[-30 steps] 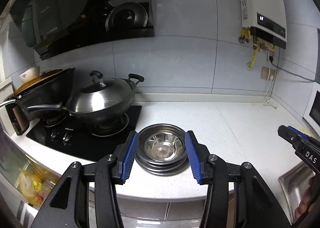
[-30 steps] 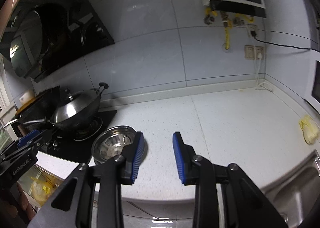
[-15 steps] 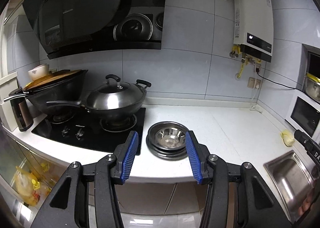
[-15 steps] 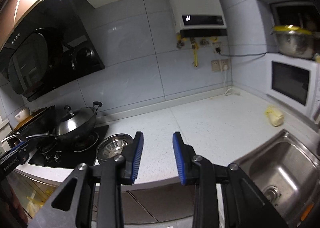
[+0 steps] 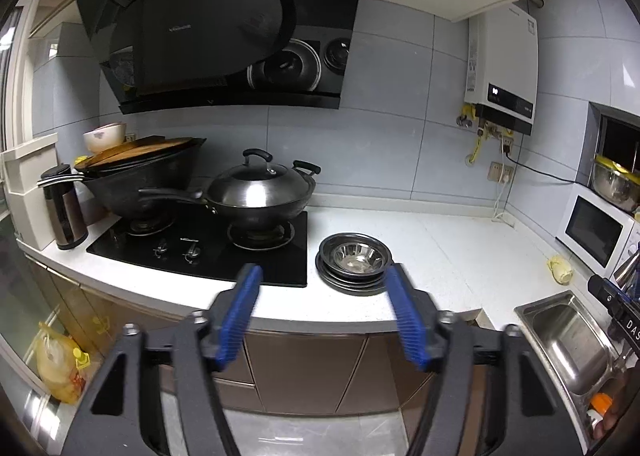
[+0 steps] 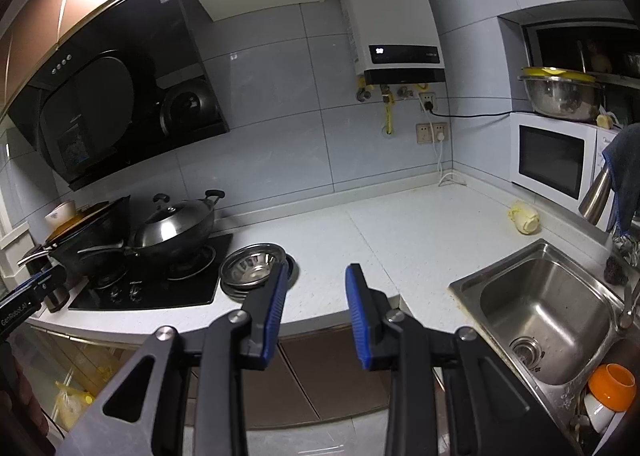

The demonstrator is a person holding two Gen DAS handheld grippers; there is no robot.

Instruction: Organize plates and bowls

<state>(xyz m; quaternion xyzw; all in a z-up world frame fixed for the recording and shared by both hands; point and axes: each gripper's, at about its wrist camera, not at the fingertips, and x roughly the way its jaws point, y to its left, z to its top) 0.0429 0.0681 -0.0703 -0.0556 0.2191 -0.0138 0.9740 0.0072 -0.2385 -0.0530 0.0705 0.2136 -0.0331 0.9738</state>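
Note:
A stack of steel plates with a steel bowl on top sits on the white counter just right of the black hob. It also shows in the right wrist view. My left gripper is open and empty, held off the counter in front of its edge, short of the stack. My right gripper is open and empty, also out in front of the counter edge, to the right of the stack.
A lidded wok and a black pan stand on the hob. A steel sink lies at the right, with an orange cup by it. A microwave and yellow cloth are at the far right.
Both grippers have pulled back and up away from the counter. The stack now looks smaller and farther off. The left jaws stand wider apart than before.

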